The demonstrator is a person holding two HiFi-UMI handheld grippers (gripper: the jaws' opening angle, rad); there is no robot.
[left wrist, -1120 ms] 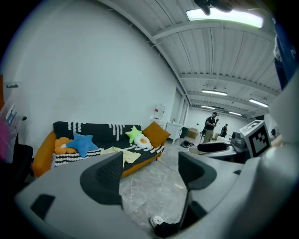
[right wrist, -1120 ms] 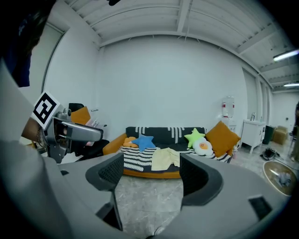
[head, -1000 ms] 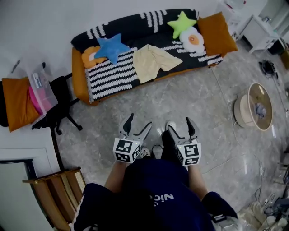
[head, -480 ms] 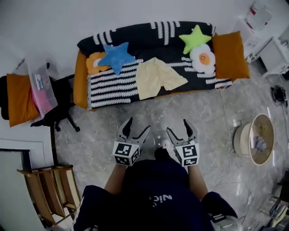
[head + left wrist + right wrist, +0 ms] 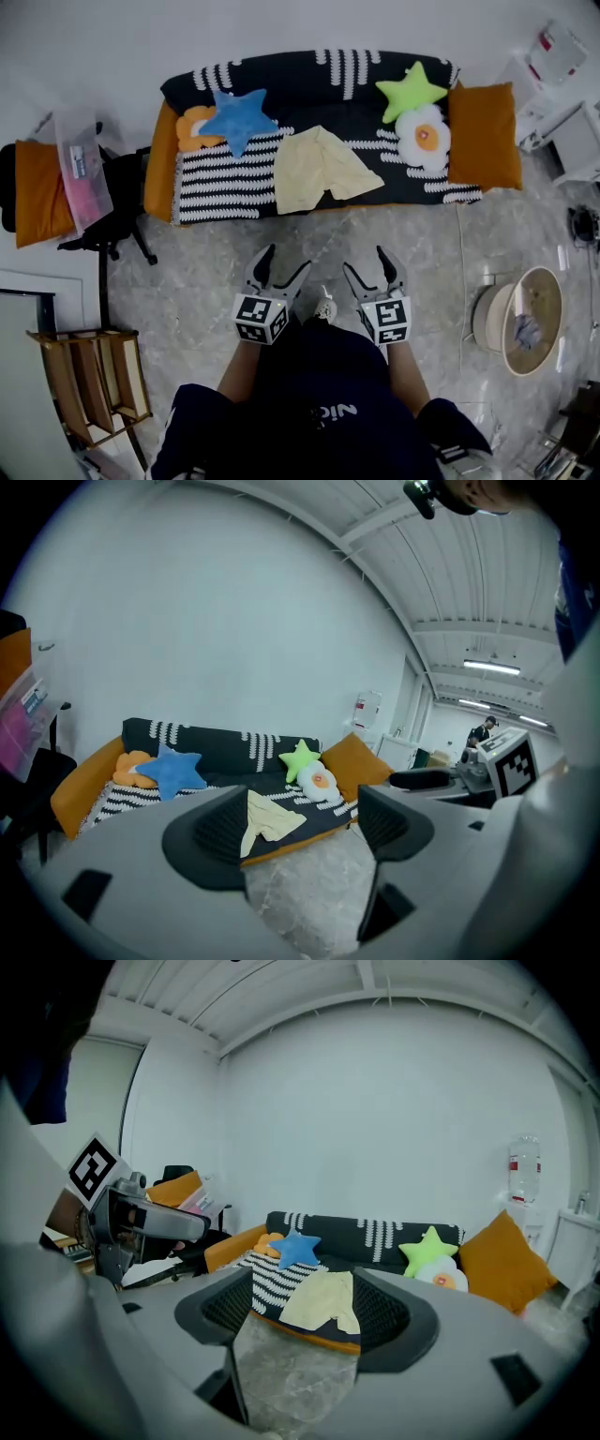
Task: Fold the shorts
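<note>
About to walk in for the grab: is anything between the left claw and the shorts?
Nothing visible. Only bare grey marble floor lies between the open left claw and the pale yellow fabric shorts on the black-and-white striped sofa.

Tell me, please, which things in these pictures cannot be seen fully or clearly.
- Shorts: in the left gripper view, one jaw of the open left gripper covers their left part.
- Round basket: in the head view, what lies inside is too small to name.
- Clear container with something pink inside: in the head view, its label is too small to read.
</note>
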